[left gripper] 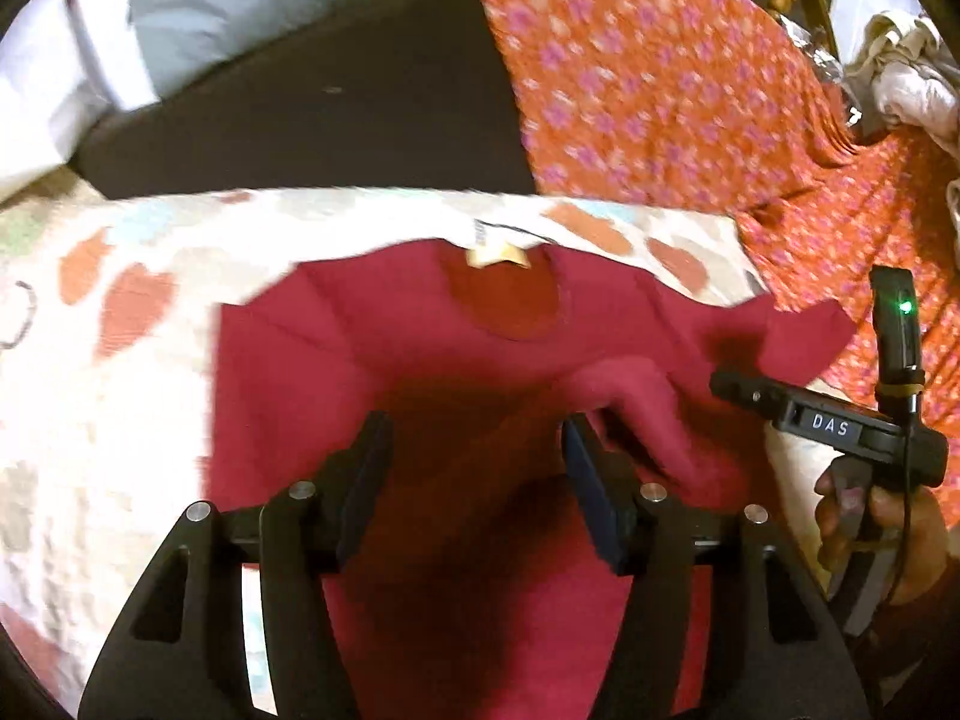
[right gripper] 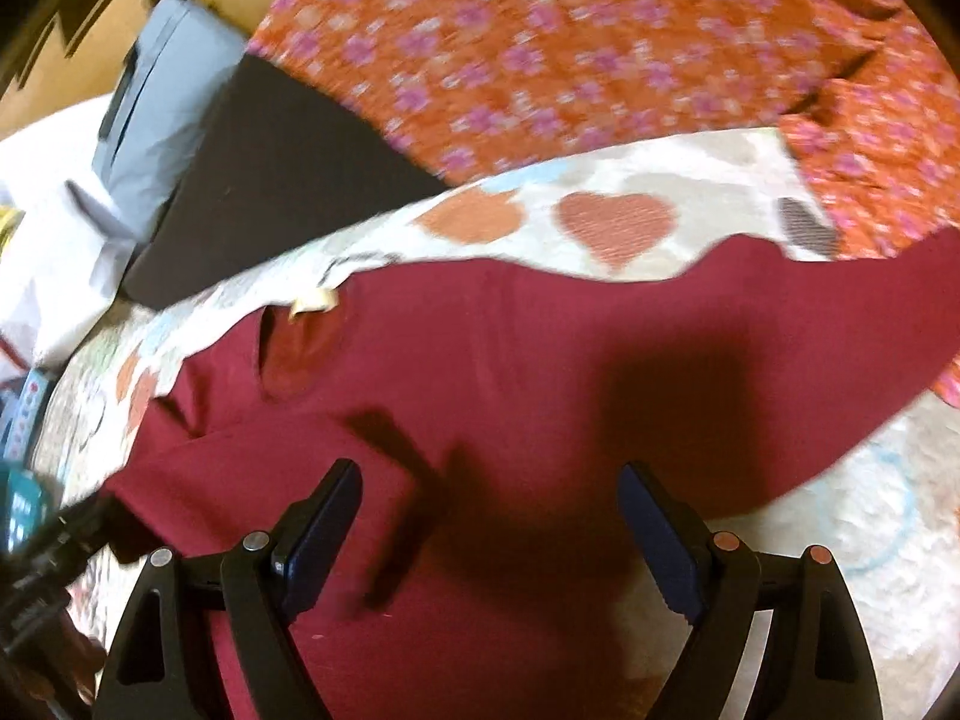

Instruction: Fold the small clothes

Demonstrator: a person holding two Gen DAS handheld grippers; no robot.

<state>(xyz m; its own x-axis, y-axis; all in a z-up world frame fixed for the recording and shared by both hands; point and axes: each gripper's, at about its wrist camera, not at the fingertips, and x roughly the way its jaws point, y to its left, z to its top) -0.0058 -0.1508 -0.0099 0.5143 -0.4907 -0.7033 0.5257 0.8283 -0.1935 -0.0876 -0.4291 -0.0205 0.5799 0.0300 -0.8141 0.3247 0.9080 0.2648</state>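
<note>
The only writing that can be read is "DAS" on the right tool (left gripper: 840,420), seen just right of the red shirt (left gripper: 480,396). The shirt lies spread on a heart-print blanket (right gripper: 618,228), its tan neck tag (left gripper: 498,255) at the far edge. Beyond the shirt lie a black cloth (left gripper: 312,126) and an orange flowered cloth (left gripper: 660,72). Both the left tool (left gripper: 477,468) and the right tool (right gripper: 489,516) hover over the shirt with jaws apart, holding nothing.

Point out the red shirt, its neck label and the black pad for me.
red shirt (right gripper: 540,348): right wrist view, chest panel.
neck label (left gripper: 498,255): left wrist view, middle of tag.
black pad (left gripper: 312,126): left wrist view, top face.
</note>
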